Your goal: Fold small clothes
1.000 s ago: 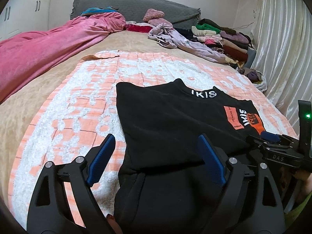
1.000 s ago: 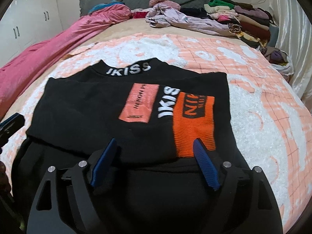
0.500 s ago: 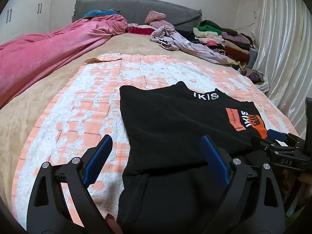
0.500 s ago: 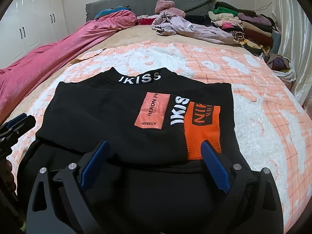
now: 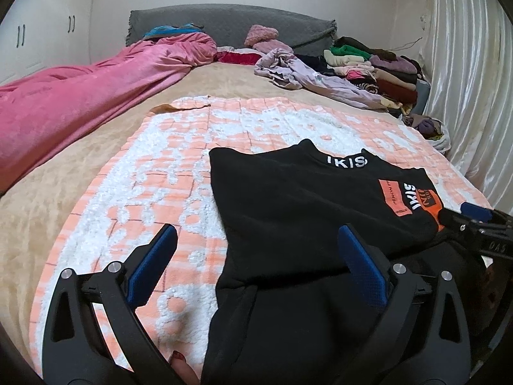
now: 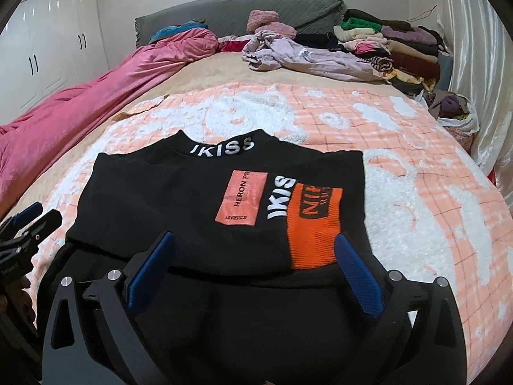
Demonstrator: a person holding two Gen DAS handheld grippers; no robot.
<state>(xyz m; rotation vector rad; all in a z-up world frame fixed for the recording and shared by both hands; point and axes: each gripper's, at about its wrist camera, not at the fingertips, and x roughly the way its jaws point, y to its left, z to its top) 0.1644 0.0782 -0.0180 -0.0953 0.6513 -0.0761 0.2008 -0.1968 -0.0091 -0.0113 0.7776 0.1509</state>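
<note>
With both the left gripper (image 5: 256, 252) and the right gripper (image 6: 255, 256) opening, nothing between them, above the black knit sweater (image 6: 198, 205) on the peach-and-white fleece blanket (image 6: 416, 192), the near folded edge probably needs smoothing flat first.

Both wrist views sit low and close at the foot of the bed (image 5: 224, 86), angled down and facing the grey headboard (image 6: 231, 9). The left view looks from the left side, the right from further right. Both share the black top (image 5: 304, 199) (image 6: 179, 199) and the orange-white blanket (image 5: 179, 173) (image 6: 400, 147).
</note>
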